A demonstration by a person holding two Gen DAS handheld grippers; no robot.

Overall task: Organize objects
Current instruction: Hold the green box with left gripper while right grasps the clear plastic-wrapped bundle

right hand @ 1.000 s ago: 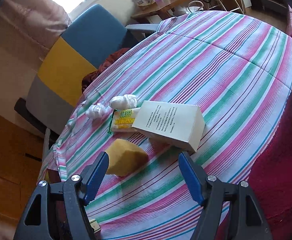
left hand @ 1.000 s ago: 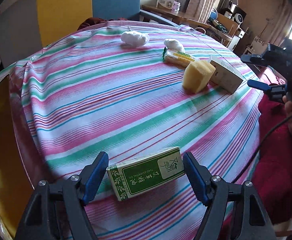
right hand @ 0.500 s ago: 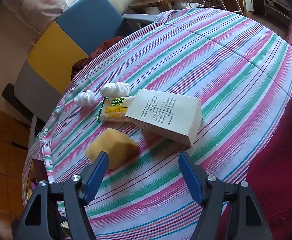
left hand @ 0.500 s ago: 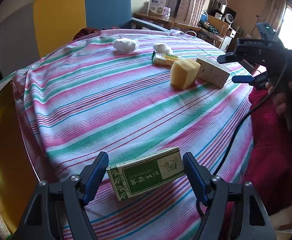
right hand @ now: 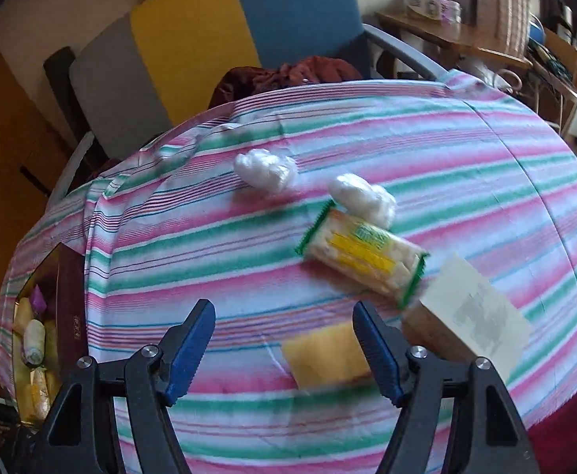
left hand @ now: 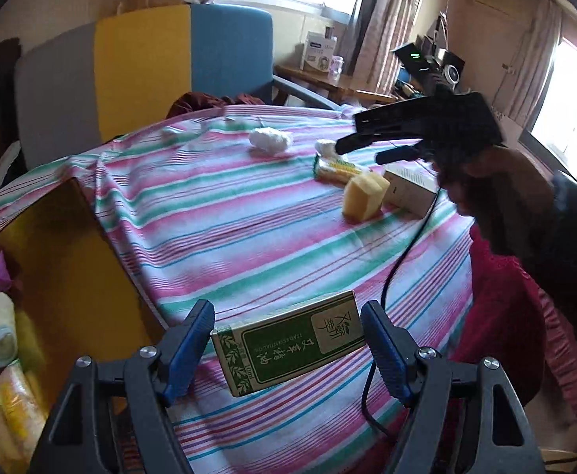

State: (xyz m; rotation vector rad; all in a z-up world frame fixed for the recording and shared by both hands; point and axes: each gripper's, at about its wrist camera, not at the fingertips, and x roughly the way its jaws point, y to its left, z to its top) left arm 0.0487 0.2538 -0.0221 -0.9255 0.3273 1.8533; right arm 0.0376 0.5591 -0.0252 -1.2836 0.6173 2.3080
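My left gripper (left hand: 286, 337) jaws grip green rectangular carton (left hand: 288, 343), now lifted off striped-cloth counter (left hand: 229, 237); right gripper (right hand: 282, 339) jaws open, swung over yellow sponge block (right hand: 324, 355): next pick.

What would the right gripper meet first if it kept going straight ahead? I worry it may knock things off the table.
Probably the yellow sponge, low between the open right gripper's fingers and beside the right one. Past it lie the snack packet and the white wads, though depth is hard to judge here.
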